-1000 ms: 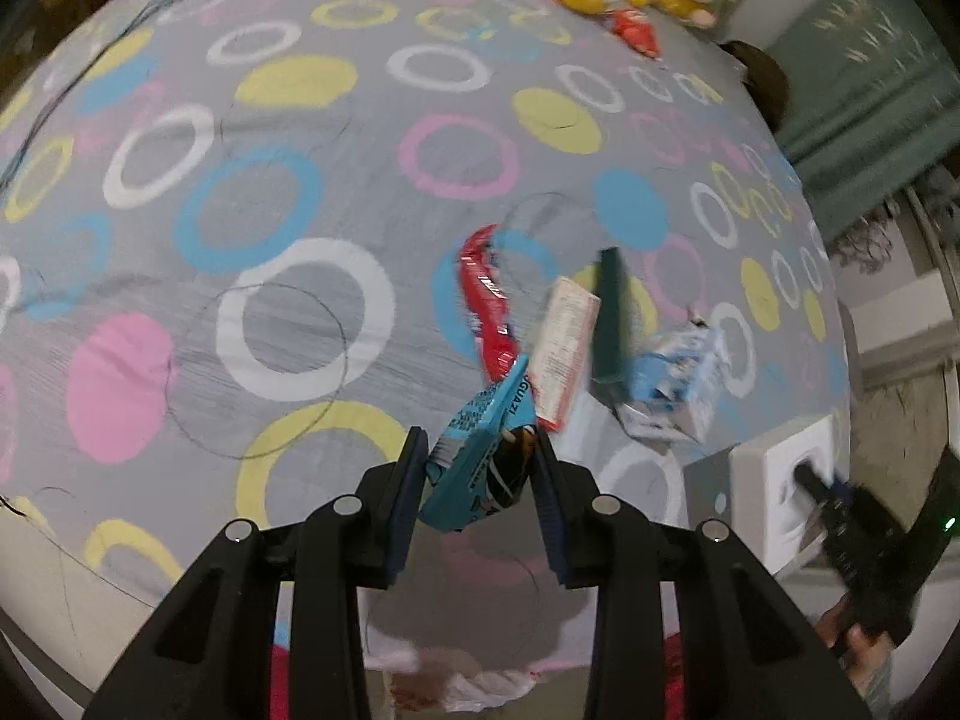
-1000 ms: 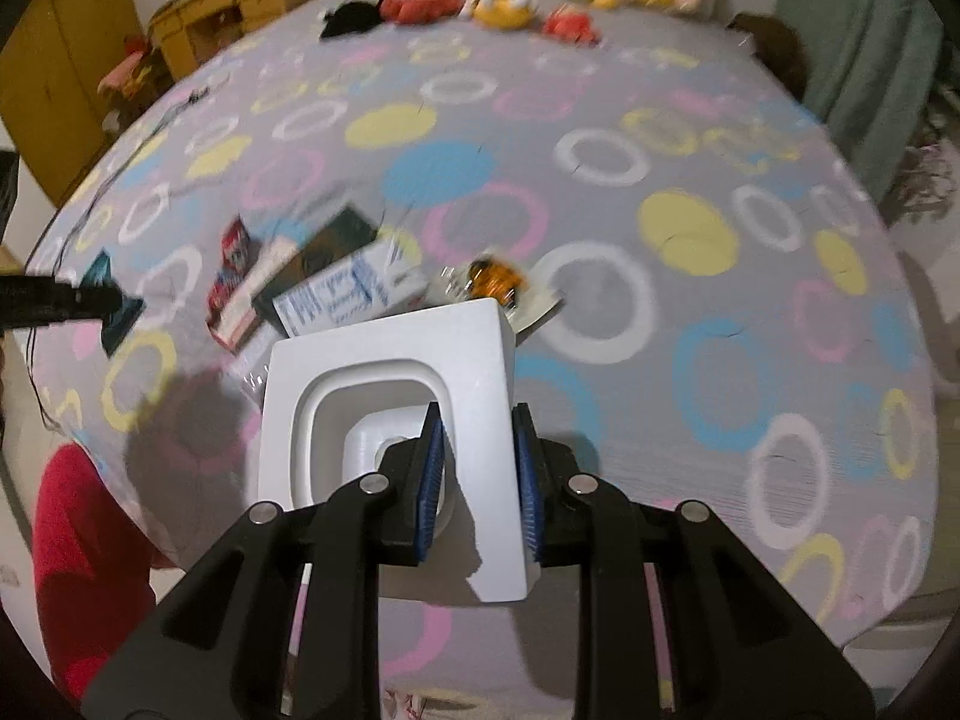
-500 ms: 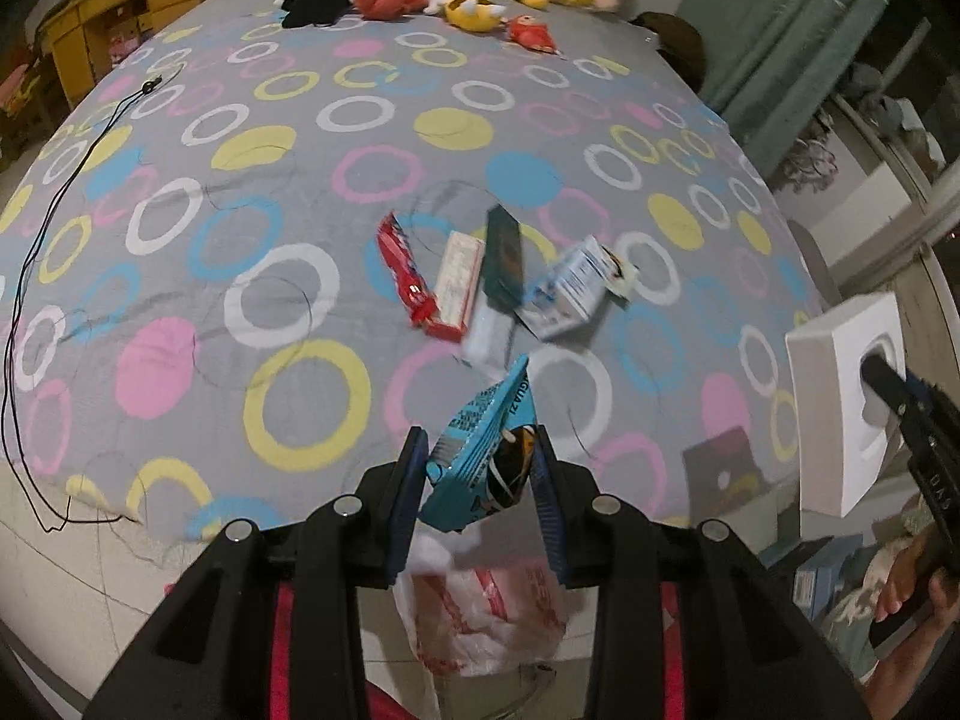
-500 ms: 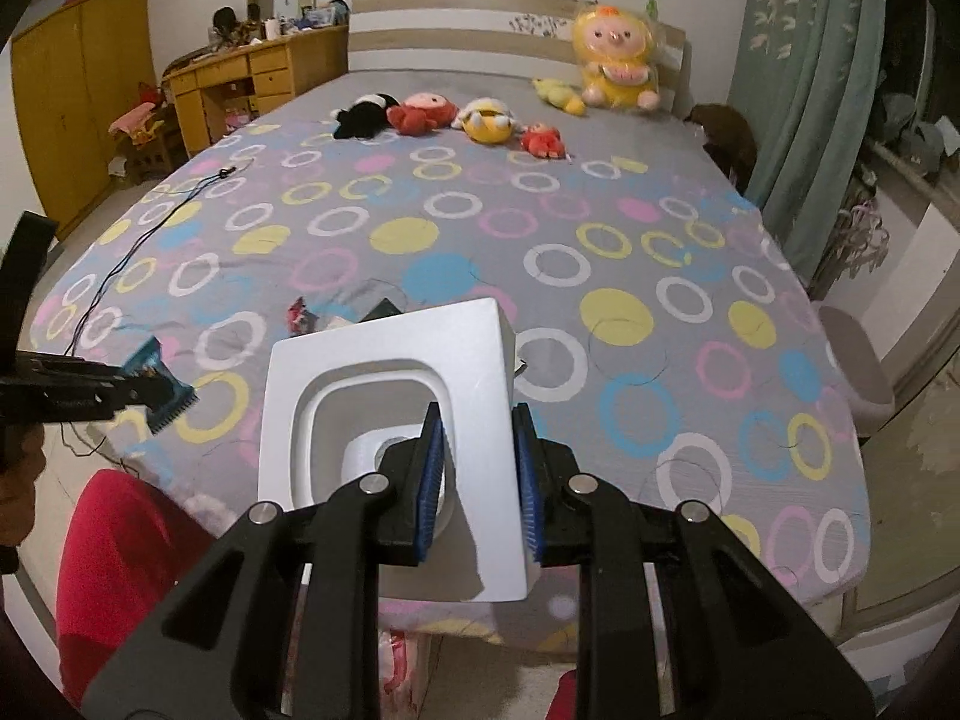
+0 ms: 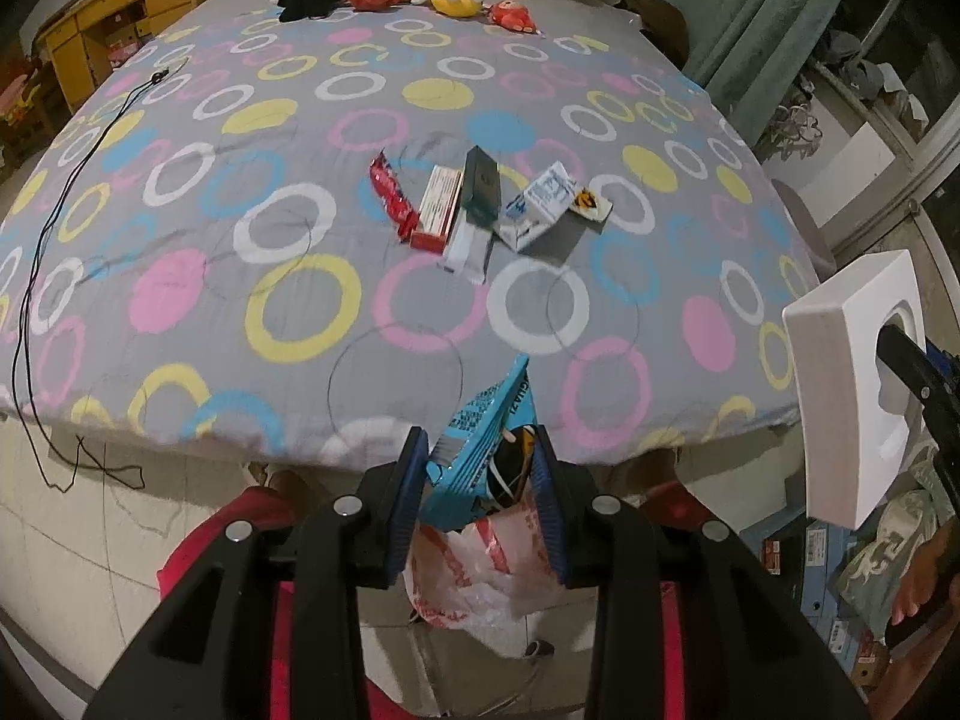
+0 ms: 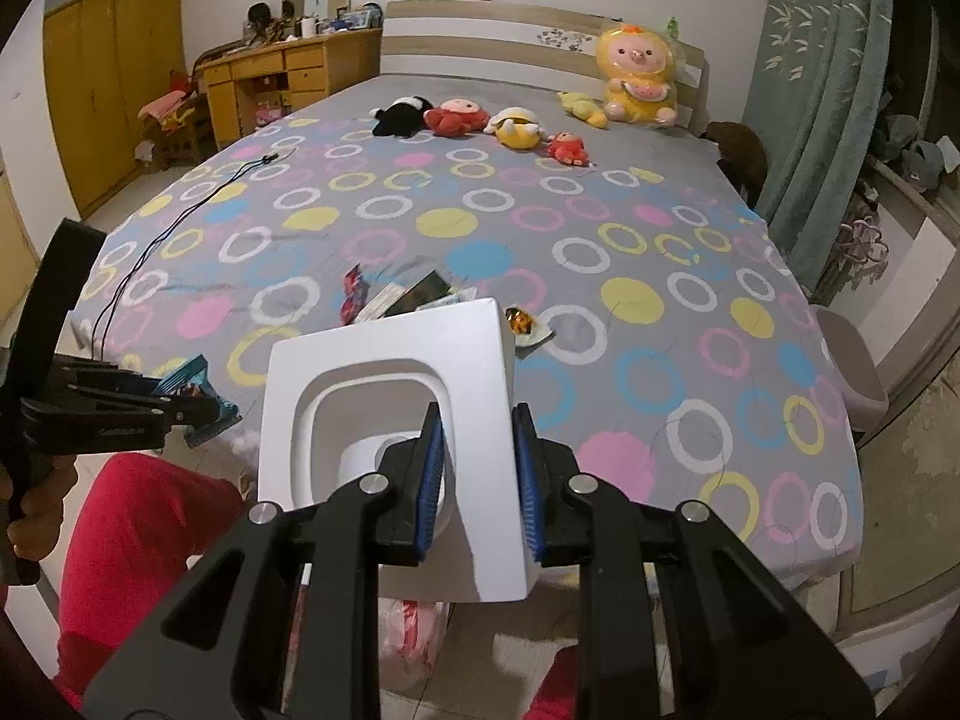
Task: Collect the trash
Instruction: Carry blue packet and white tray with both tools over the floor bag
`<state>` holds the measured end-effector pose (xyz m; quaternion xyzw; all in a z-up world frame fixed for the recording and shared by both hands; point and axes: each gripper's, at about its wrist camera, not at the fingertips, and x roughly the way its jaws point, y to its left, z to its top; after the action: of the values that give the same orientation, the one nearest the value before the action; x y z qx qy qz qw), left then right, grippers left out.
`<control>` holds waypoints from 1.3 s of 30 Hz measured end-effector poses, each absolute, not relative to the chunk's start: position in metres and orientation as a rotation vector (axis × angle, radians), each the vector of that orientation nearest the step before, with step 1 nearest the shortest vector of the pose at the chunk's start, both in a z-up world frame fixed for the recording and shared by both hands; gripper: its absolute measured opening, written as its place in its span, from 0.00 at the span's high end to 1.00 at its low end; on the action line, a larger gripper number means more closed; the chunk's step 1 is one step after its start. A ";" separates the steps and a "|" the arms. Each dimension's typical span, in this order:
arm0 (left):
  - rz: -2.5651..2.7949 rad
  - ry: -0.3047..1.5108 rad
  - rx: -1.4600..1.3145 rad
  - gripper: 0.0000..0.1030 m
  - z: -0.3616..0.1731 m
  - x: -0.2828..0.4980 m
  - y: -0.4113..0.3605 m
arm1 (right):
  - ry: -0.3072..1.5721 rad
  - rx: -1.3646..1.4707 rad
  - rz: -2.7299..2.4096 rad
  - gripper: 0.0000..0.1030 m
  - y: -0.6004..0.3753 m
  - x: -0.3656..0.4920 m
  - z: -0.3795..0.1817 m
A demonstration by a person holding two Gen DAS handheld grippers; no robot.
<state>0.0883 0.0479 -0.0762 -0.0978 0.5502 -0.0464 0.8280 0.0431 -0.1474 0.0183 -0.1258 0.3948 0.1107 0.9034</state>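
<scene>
My left gripper (image 5: 480, 480) is shut on a blue snack wrapper (image 5: 483, 435), held off the bed's near edge above a red-and-white plastic bag (image 5: 480, 570) on the floor. My right gripper (image 6: 477, 468) is shut on one wall of a white moulded foam tray (image 6: 384, 372); the tray also shows in the left wrist view (image 5: 852, 384). Several pieces of trash lie together mid-bed: a red wrapper (image 5: 393, 195), a red-and-white box (image 5: 438, 204), a dark green box (image 5: 480, 186), a blue-and-white carton (image 5: 540, 204) and a small orange packet (image 5: 591, 204).
The bed (image 5: 180, 276) has a grey cover with coloured rings. Plush toys (image 6: 516, 120) line the headboard end. A black cable (image 5: 36, 276) trails over the left edge to the floor. A yellow desk (image 6: 288, 78) and wardrobe stand left, green curtains (image 6: 828, 90) right.
Both grippers have pulled back from the trash pile to beyond the bed's near edge, each keeping its hold. The plastic bag has come into view under the left gripper.
</scene>
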 end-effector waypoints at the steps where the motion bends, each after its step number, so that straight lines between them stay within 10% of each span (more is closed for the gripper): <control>1: -0.098 1.171 -0.212 0.67 -0.078 0.083 0.048 | 0.820 -0.262 0.233 0.78 -0.146 0.037 0.016; 39: -0.129 1.381 -0.188 0.67 -0.222 0.002 -0.004 | 1.006 -0.256 0.126 0.78 -0.128 -0.049 -0.119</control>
<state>0.0015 -0.0045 -0.2216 -0.0863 0.6356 -0.0593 0.7649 -0.0487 -0.1278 -0.1186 -0.1223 0.4803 0.0601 0.8665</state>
